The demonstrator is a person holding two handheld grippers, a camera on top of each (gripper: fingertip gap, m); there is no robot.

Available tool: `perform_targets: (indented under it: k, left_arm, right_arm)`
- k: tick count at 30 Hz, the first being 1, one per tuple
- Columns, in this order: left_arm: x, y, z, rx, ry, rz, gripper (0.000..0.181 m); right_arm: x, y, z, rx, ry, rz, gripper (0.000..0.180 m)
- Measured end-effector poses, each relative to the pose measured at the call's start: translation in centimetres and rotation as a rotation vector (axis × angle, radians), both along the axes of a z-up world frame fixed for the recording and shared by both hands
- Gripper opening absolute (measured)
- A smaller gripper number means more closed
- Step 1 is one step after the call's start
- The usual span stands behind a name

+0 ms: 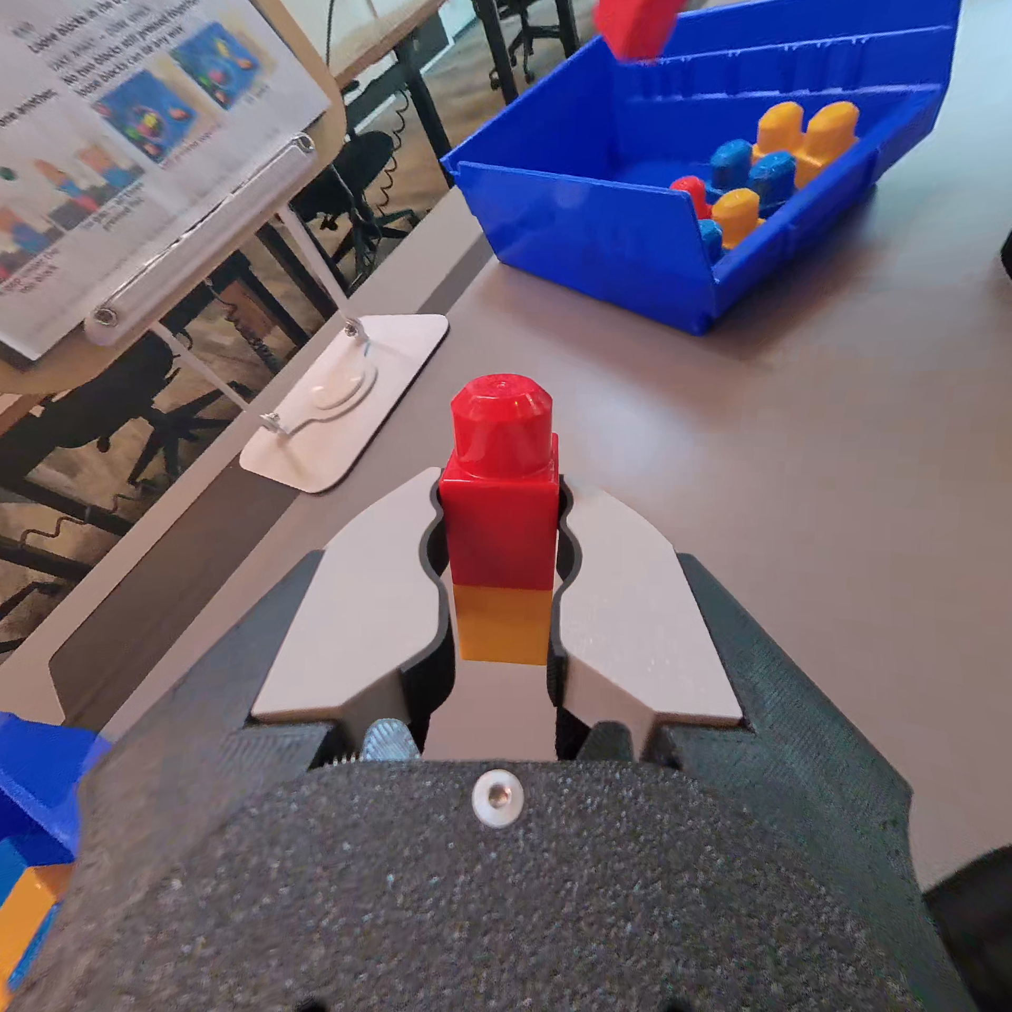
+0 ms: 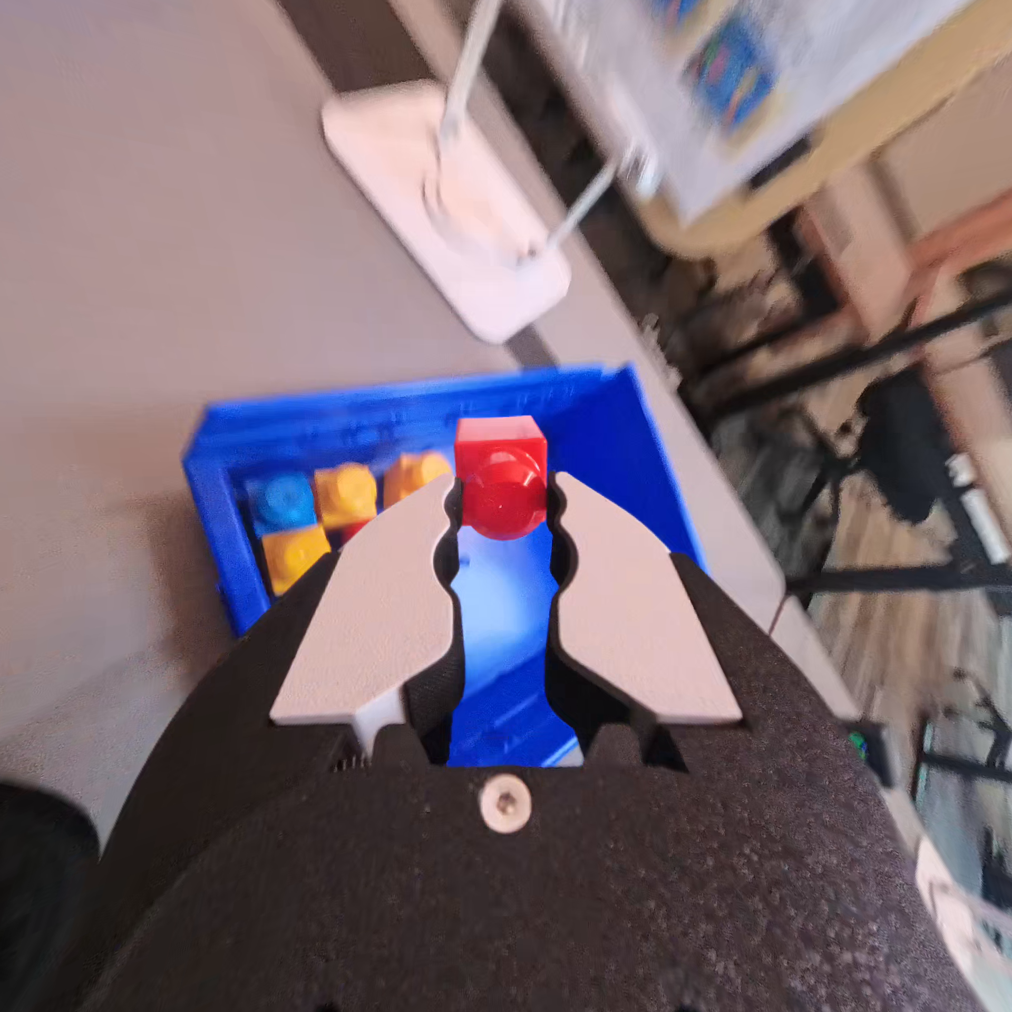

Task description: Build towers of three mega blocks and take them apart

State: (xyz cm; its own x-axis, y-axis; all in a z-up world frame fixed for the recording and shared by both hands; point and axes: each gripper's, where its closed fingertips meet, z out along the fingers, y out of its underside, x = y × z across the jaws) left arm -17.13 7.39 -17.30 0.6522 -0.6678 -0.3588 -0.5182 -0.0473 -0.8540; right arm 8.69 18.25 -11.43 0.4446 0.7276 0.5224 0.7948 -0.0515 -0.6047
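Note:
My left gripper (image 1: 499, 493) is shut on a two-block stack, a red block (image 1: 499, 525) on top of an orange block (image 1: 502, 624), held upright over the grey table. My right gripper (image 2: 502, 484) is shut on a single red block (image 2: 501, 482), gripped at its stud and held above the blue bin (image 2: 602, 438). That red block also shows, blurred, at the top of the left wrist view (image 1: 635, 27), over the bin (image 1: 575, 230). Several loose orange, blue and red blocks (image 1: 766, 164) lie in the bin.
A white document stand base (image 1: 350, 400) with thin legs carries a printed sheet (image 1: 137, 137) at the table's left edge; it also shows in the right wrist view (image 2: 438, 219). A second blue bin corner (image 1: 33, 766) with blocks sits at the lower left. Office chairs stand beyond the table. The left gripper's tips are roughly 30 cm from the right gripper's.

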Motion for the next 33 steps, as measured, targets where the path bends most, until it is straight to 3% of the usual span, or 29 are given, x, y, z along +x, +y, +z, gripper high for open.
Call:
perform_targets:
  k: [6, 13, 19, 23, 28, 33]
  left_arm:
    - [0.3, 0.2, -0.9, -0.003, 0.015, -0.005, 0.036]
    - [1.7, -0.5, -1.7, -0.040, 0.010, -0.069, 0.036]
    - [2.7, -1.1, -2.2, -0.050, 0.022, -0.111, 0.036]
    - [3.6, -1.6, -2.3, -0.062, 0.010, -0.144, 0.036]
    - [5.0, -2.5, -2.5, -0.071, 0.020, -0.195, 0.036]
    - [6.4, -3.7, -2.9, -0.065, 0.055, -0.254, 0.036]
  right_arm:
    - [2.4, 2.3, -9.8, -0.443, -0.282, -0.059, 0.030]
    - [1.0, 2.5, -13.5, -0.696, -0.258, 0.015, 0.030]
    - [-0.2, 2.8, -12.4, -0.658, -0.140, 0.049, 0.039]
    - [-1.9, 2.3, -8.2, -0.481, -0.027, 0.085, 0.048]
    - [-10.8, -6.6, -2.4, -0.285, 0.132, 0.494, 0.048]
    - [-17.4, -14.6, -4.6, -0.225, 0.031, 0.733, 0.050]
